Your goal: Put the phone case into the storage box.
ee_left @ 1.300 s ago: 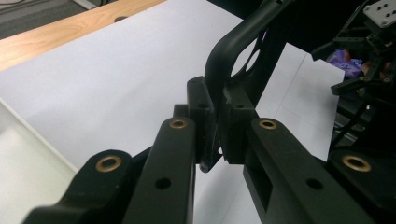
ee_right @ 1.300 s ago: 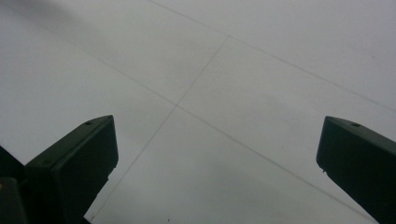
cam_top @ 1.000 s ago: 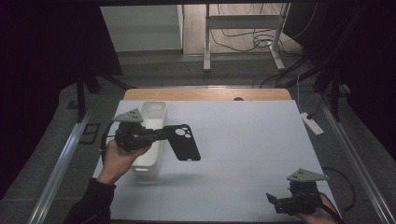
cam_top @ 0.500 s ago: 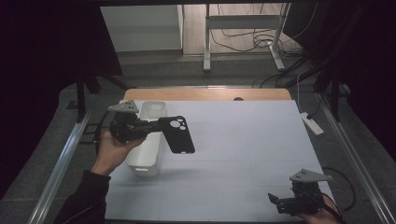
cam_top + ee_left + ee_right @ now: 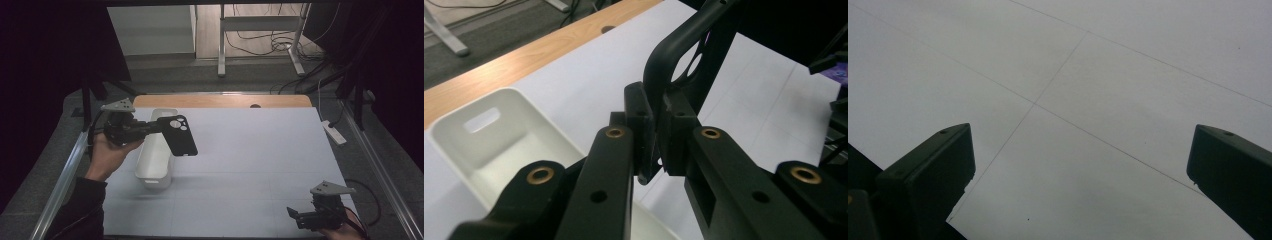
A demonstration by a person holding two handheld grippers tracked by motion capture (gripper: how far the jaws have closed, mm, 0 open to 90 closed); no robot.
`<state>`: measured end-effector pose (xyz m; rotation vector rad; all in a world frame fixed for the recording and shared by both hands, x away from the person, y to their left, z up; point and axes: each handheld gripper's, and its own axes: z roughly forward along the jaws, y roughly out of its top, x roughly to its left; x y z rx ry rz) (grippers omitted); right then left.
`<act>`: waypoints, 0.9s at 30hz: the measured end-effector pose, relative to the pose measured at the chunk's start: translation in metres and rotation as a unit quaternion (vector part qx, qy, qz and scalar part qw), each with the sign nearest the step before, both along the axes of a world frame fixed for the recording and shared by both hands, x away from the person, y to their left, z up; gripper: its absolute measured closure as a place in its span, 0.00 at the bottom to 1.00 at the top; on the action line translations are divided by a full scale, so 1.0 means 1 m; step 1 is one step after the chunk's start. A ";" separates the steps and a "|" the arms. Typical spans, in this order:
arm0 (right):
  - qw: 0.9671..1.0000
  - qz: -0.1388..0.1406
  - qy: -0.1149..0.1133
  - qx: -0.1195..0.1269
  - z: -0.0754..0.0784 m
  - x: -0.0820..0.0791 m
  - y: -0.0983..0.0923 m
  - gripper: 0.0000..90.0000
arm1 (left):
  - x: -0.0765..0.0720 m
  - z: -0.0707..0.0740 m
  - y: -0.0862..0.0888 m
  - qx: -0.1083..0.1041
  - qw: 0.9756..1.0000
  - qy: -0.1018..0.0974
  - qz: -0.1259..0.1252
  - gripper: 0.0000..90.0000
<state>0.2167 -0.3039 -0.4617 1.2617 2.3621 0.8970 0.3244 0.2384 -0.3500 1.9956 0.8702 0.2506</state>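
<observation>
A black phone case (image 5: 180, 135) with round camera cut-outs hangs in the air above the white bin (image 5: 156, 150) at the table's left. My left gripper (image 5: 152, 127) is shut on the case's edge. In the left gripper view the two pads (image 5: 644, 131) pinch the thin rim of the phone case (image 5: 684, 55), with the white bin (image 5: 504, 145) below and to the left. My right gripper (image 5: 294, 215) rests low at the table's front right corner. Its jaws stand wide apart in the right gripper view (image 5: 1080, 165) with only the white table surface between them.
The white table cover (image 5: 250, 150) has a wooden strip (image 5: 220, 101) along its far edge. A white power strip (image 5: 334, 132) lies off the right side. Metal rails (image 5: 62, 180) run along both sides. Cables and a metal stand (image 5: 260, 40) sit on the floor beyond.
My left hand has carried the phone case up and toward the far left, over the bin. The right gripper has stayed where it was.
</observation>
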 end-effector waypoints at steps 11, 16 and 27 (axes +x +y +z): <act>1.000 0.003 0.000 -0.002 0.000 0.000 0.001 0.00 | 0.005 0.007 0.020 0.014 1.000 -0.007 0.021 0.93; 1.000 0.008 0.003 -0.004 0.000 0.000 0.001 0.00 | 0.008 0.008 0.031 0.017 0.999 -0.008 0.035 0.93; 1.000 0.010 0.004 -0.004 -0.001 0.000 0.001 0.00 | 0.015 0.006 0.046 0.031 0.998 -0.007 0.057 0.93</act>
